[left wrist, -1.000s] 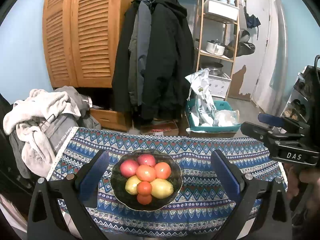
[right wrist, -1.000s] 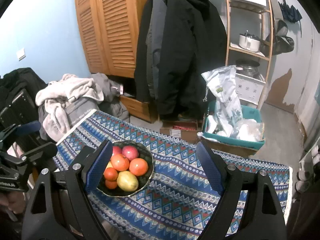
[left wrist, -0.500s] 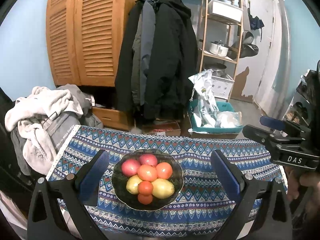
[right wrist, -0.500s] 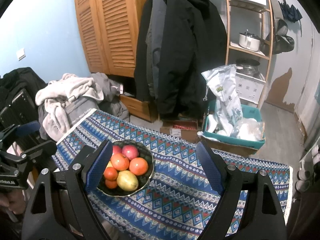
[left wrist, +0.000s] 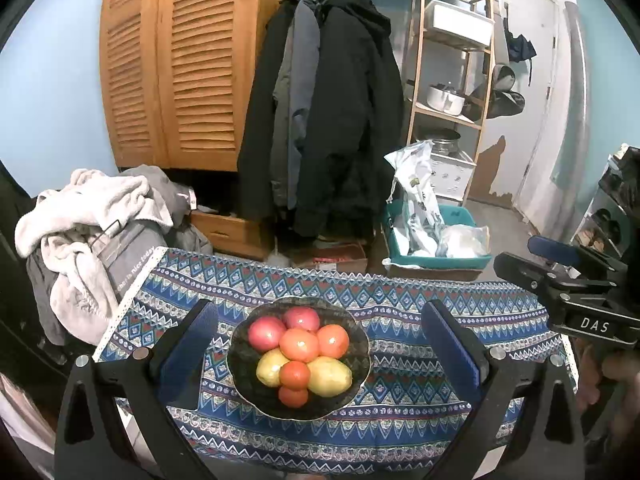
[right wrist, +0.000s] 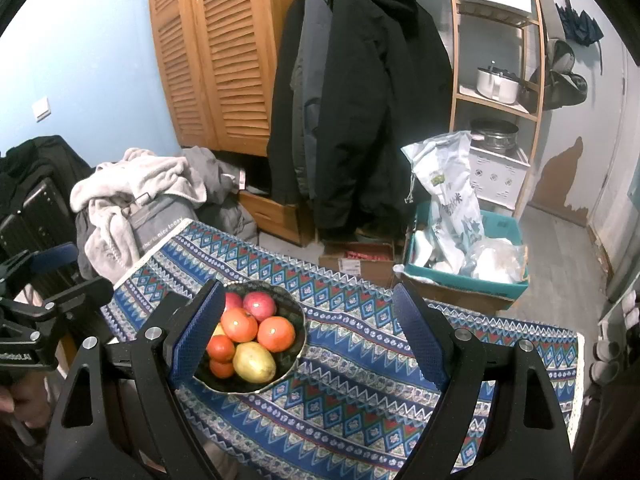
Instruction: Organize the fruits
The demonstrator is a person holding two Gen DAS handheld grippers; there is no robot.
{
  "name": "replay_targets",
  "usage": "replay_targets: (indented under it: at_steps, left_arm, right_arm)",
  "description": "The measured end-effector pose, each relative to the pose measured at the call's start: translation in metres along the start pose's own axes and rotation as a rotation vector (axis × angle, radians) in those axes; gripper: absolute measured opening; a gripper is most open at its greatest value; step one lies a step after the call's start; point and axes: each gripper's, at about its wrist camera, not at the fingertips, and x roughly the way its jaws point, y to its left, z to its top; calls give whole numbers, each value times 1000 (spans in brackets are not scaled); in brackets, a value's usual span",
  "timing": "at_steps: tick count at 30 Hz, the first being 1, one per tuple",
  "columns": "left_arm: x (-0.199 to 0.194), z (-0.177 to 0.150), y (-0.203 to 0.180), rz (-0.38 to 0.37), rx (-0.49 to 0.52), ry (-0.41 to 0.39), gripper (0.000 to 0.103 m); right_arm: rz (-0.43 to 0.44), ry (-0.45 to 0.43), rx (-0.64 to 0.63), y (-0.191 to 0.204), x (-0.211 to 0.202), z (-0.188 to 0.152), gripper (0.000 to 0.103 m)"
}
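Observation:
A dark bowl [left wrist: 352,392] [right wrist: 294,346] sits on a table under a blue patterned cloth [left wrist: 400,420] [right wrist: 360,392]. It holds a pile of fruit: two red apples [left wrist: 266,333] [right wrist: 260,304], several oranges [left wrist: 299,345] [right wrist: 276,334] and two yellow mangoes [left wrist: 330,376] [right wrist: 254,362]. My left gripper [left wrist: 316,344] hangs open above the table, its blue pads framing the bowl without touching it. The right gripper [right wrist: 310,332] is open too, with the bowl at its left pad. Each gripper shows at the edge of the other's view: the right gripper [left wrist: 568,280] and the left gripper [right wrist: 52,280].
Beyond the table stand a wooden louvred wardrobe [left wrist: 176,72], hanging dark coats [left wrist: 332,120], a wooden shelf rack with pots [left wrist: 452,96] and a teal bin of bags [left wrist: 436,240]. A heap of clothes [left wrist: 92,232] lies past the table's left edge.

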Motion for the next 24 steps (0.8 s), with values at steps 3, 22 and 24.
replay_targets:
  at_steps: [3, 22, 24]
  left_arm:
    - [0, 0, -1, -3, -1, 2, 102]
    - [-1, 0, -1, -10, -26, -2, 102]
    - [-2, 0, -1, -9, -26, -2, 102]
  right_arm:
    - [-1, 0, 0, 1, 0, 0, 85]
    - [-1, 1, 1, 0, 1, 0, 85]
    - [0, 1, 0, -1, 0, 0, 85]
